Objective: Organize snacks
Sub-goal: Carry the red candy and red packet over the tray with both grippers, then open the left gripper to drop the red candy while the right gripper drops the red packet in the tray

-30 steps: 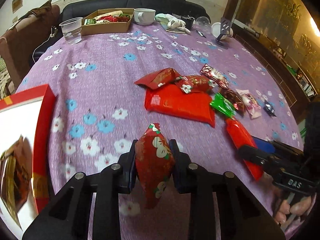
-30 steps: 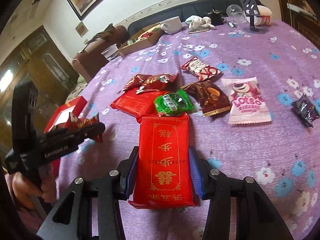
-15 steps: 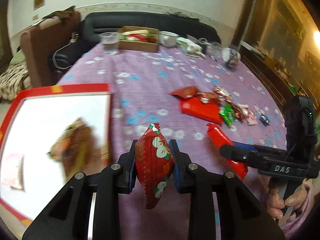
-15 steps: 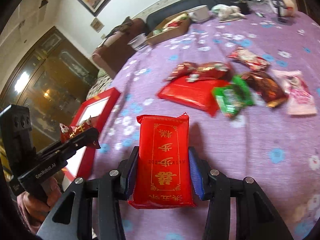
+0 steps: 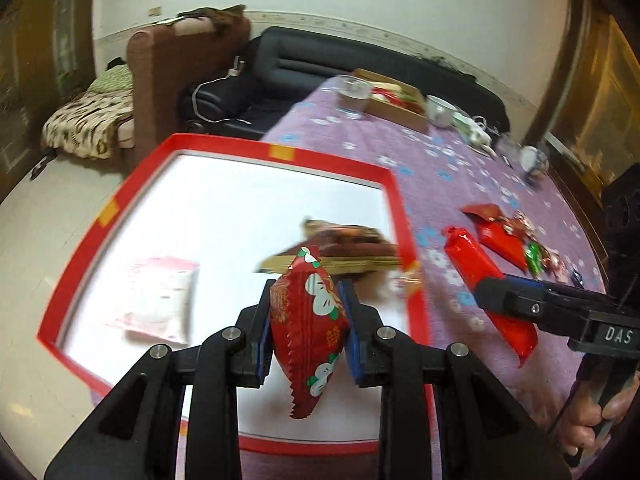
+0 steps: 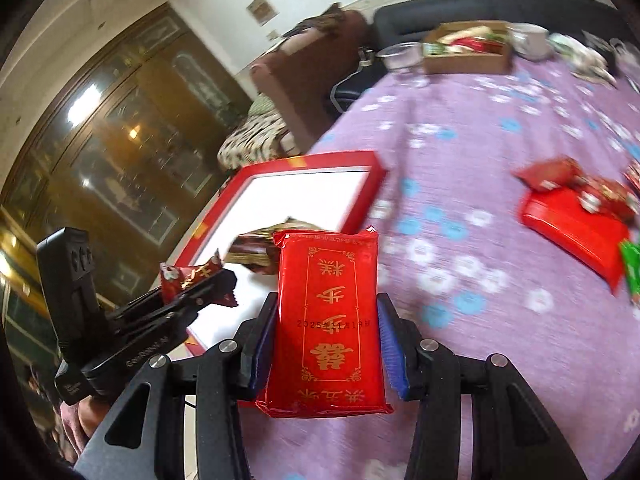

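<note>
Delivery step. Left gripper clamps a red flower-print candy pouch over the red-rimmed white tray; right gripper grips a flat red cake packet beside the tray — next: lower, let go inside.

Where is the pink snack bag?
In the left wrist view, the pink snack bag lies inside the red box, at its left, apart from the brown packet.
</note>
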Action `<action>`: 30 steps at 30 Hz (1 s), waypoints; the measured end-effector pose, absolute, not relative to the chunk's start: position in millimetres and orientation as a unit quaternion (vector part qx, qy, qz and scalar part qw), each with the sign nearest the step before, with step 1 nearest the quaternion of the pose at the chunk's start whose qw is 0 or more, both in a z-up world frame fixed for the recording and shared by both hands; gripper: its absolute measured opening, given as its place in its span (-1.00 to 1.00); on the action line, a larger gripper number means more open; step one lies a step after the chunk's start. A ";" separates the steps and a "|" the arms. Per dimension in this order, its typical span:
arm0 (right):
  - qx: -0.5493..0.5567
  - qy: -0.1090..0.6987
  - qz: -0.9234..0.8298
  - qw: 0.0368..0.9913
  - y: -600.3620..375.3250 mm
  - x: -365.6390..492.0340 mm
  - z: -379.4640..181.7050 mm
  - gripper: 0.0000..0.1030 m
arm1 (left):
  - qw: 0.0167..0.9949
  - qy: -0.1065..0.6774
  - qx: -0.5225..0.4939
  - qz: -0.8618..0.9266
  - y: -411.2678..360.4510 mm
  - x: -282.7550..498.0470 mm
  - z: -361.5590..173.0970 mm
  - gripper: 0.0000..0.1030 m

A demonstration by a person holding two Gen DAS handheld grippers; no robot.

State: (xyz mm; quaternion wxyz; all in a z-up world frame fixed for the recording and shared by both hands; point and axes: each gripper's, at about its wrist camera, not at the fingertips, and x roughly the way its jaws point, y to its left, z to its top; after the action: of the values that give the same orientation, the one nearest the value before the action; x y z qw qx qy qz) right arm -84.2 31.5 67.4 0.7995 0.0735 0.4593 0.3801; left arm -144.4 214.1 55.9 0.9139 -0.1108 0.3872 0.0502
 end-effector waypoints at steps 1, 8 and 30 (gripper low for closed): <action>0.068 0.460 0.385 0.797 40.5 -85.3 68.0 -0.09 | 0.913 0.388 -0.114 0.054 218.8 -145.5 54.0 -0.48; 0.025 0.465 0.389 0.795 96.5 -83.0 61.9 -0.09 | 0.909 0.393 -0.127 0.065 240.8 -150.6 43.8 -0.48; 0.010 0.425 0.431 0.796 150.9 -78.9 72.8 0.03 | 0.909 0.377 -0.103 0.144 260.7 -147.1 47.3 0.44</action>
State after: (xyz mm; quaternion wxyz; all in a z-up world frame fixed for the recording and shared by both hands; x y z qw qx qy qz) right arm -78.9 150.9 72.8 0.7959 0.0099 0.4249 0.4313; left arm -147.1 260.7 47.3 0.9092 -0.1030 0.3767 0.1445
